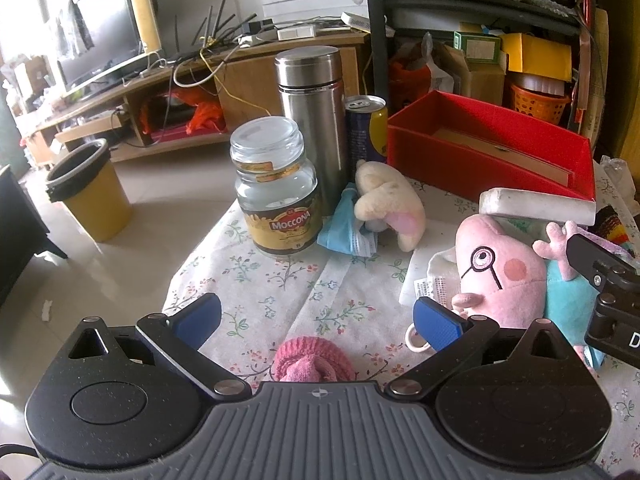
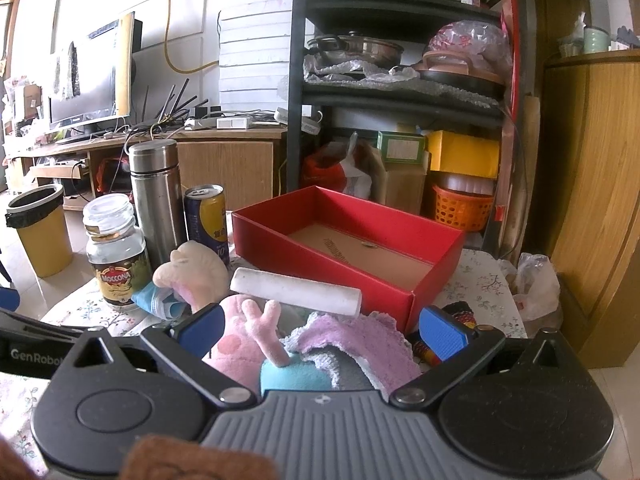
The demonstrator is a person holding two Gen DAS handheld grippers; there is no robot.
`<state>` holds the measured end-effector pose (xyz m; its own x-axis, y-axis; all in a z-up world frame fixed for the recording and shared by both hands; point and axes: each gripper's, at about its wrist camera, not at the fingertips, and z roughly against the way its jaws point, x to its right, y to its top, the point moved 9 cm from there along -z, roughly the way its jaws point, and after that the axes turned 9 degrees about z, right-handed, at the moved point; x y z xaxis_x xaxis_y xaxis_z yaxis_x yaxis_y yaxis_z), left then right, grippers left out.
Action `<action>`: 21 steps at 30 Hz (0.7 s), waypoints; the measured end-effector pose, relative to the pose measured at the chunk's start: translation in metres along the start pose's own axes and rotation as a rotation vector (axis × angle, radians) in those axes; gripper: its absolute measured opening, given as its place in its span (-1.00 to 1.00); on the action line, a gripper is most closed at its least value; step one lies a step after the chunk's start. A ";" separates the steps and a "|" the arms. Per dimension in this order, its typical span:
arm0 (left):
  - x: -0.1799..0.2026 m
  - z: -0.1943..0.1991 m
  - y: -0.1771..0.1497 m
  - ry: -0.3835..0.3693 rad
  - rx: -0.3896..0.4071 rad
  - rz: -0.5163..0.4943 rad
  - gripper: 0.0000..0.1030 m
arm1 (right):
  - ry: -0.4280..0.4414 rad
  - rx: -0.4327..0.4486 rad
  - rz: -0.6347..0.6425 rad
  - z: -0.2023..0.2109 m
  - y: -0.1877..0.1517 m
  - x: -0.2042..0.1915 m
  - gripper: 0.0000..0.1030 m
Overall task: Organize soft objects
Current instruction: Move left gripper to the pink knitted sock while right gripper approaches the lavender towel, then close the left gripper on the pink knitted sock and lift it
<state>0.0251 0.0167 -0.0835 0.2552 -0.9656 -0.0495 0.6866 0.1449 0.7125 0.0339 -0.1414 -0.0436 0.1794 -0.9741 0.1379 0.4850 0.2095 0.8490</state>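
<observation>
A red open box (image 1: 492,148) (image 2: 344,240) stands at the back of the flowered table, with only its cardboard floor showing inside. A pink pig plush (image 1: 500,268) (image 2: 240,340) in a teal dress lies in front of it. A cream plush (image 1: 392,200) (image 2: 196,272) rests on a blue face mask (image 1: 348,232). A pink knitted item (image 1: 314,360) lies just under my left gripper (image 1: 316,324), which is open and holds nothing. My right gripper (image 2: 320,332) is open above a lilac cloth (image 2: 360,340) and the pig's raised arm (image 2: 264,328). A white roll (image 2: 296,290) lies against the box.
A Moccona jar (image 1: 280,200), a steel flask (image 1: 312,120) and a drink can (image 1: 366,128) stand at the table's back left. A yellow bin (image 1: 88,192) sits on the floor to the left. A dark shelf (image 2: 400,92) with pots and boxes rises behind the table.
</observation>
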 end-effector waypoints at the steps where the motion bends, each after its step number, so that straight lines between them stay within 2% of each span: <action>1: 0.000 0.000 0.000 0.000 0.000 -0.001 0.90 | 0.001 0.000 0.000 0.000 0.000 0.000 0.53; 15: -0.001 -0.001 -0.002 -0.017 -0.014 -0.005 0.90 | 0.013 -0.007 0.004 0.000 -0.002 -0.003 0.53; 21: -0.017 -0.006 -0.006 -0.018 -0.052 0.030 0.89 | 0.021 -0.018 -0.007 -0.001 -0.005 -0.002 0.53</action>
<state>0.0209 0.0341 -0.0914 0.2642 -0.9643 -0.0157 0.7132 0.1845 0.6762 0.0320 -0.1408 -0.0481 0.1938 -0.9736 0.1205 0.5021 0.2040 0.8404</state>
